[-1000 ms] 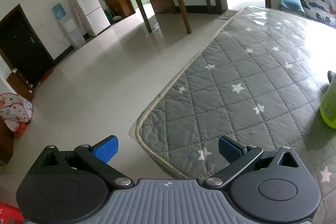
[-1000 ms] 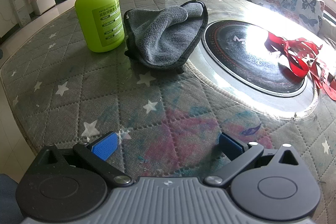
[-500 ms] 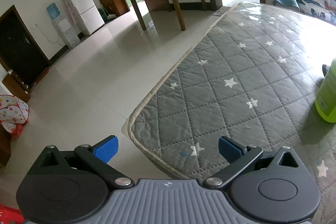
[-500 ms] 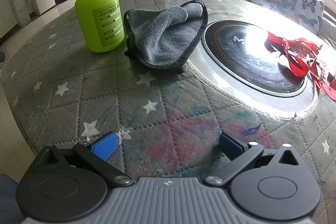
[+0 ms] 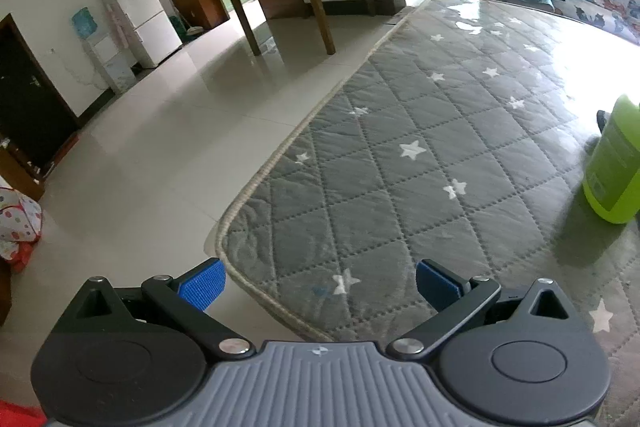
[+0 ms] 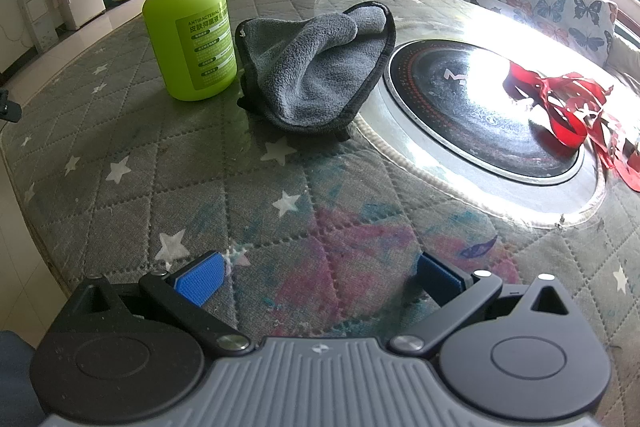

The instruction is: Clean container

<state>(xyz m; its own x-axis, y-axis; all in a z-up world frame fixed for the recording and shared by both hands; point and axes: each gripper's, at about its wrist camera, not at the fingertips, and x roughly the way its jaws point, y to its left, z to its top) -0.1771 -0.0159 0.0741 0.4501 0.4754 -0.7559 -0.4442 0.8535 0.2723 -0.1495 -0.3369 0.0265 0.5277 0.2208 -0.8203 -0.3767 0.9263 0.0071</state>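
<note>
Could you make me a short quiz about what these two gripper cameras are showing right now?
1. True or false: the grey cloth lies to the right of the green bottle in the right wrist view.
2. What lies on the far right of the round black cooktop? A) a spoon B) red ribbon C) a sponge
3. Fill in: both the left gripper and the right gripper are ____ and hold nothing.

Key: 1 true; 2 B; 3 open.
</note>
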